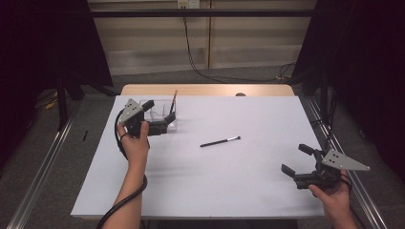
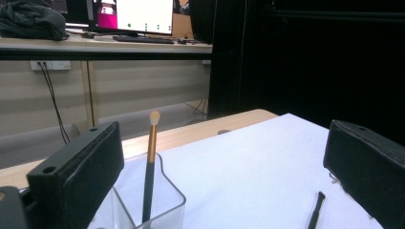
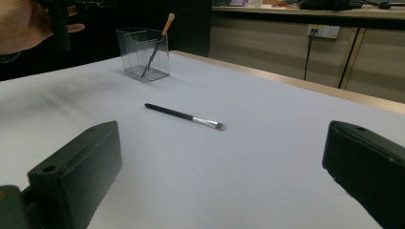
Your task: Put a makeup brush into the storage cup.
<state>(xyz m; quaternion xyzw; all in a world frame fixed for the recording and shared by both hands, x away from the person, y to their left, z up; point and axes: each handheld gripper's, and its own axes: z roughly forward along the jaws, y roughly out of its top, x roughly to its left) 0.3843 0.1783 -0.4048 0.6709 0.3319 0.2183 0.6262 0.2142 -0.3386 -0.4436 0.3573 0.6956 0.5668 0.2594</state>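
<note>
A clear plastic holder (image 1: 154, 114) (image 2: 162, 210) (image 3: 143, 59) stands at the far left of the white table cover (image 1: 215, 181). A brush with a gold handle (image 1: 174, 100) (image 2: 150, 162) (image 3: 160, 40) leans upright inside it. A black brush with a silver ferrule (image 1: 219, 141) (image 3: 184, 114) (image 2: 316, 210) lies flat mid-table. My left gripper (image 1: 159, 110) (image 2: 224, 176) is open right at the holder, jaws wide, nothing pressed between them. My right gripper (image 1: 297, 159) (image 3: 222, 176) is open near the front right, well short of the black brush.
A strip of wooden tabletop (image 1: 205, 89) shows beyond the white cover. Metal rails (image 1: 43, 167) run along both sides of the table. Black curtains hang left and right, and cables (image 1: 200, 67) trail on the floor behind.
</note>
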